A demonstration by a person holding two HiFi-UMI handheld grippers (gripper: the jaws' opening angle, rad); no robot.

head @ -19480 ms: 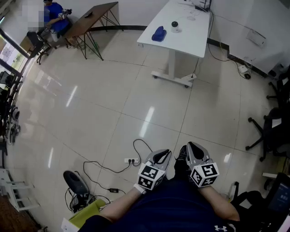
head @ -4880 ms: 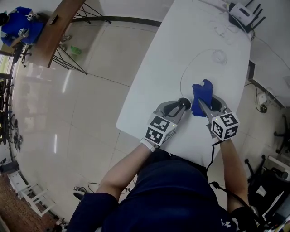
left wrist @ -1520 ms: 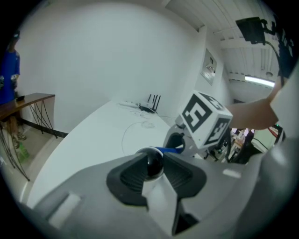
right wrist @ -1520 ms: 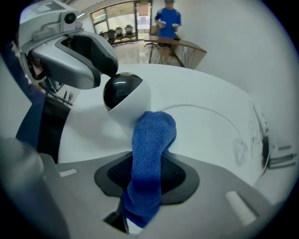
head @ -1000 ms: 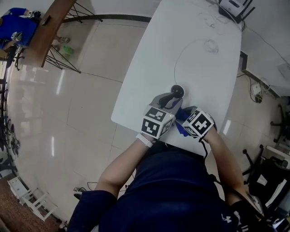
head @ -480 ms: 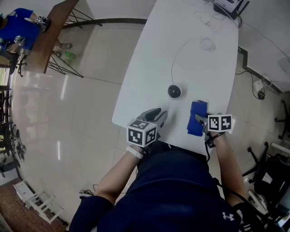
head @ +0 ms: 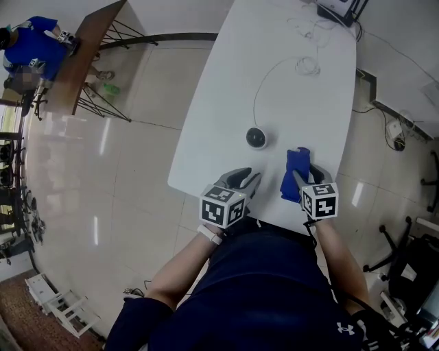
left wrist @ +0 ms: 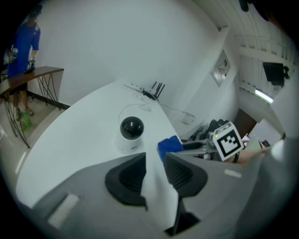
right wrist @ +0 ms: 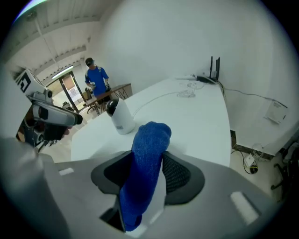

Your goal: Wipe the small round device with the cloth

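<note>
Now: left gripper [head: 248, 178] sits over the near edge of the tabletop [head: 219, 130], its jaws a narrow gap apart with nothing between them. Right gripper [head: 306, 173] is at its 3 o'clock. Its jaws have just been opening and now stand wide, with the blue cloth [head: 295, 163] lying between them on the tabletop. The small round device [head: 256, 137] stands free at the cloth's 10 o'clock, near it but apart. A black router [head: 336, 8] sits at the far end, toward 12.

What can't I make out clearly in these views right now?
Router: head view, cut off by top edge.
Small round device, its back: both claw views, hidden by its own body.
Right claw, jaws just opened wider around the cloth: pad contact unclear, cloth covers it.
Cloth's near end: head view, under right claw.
</note>
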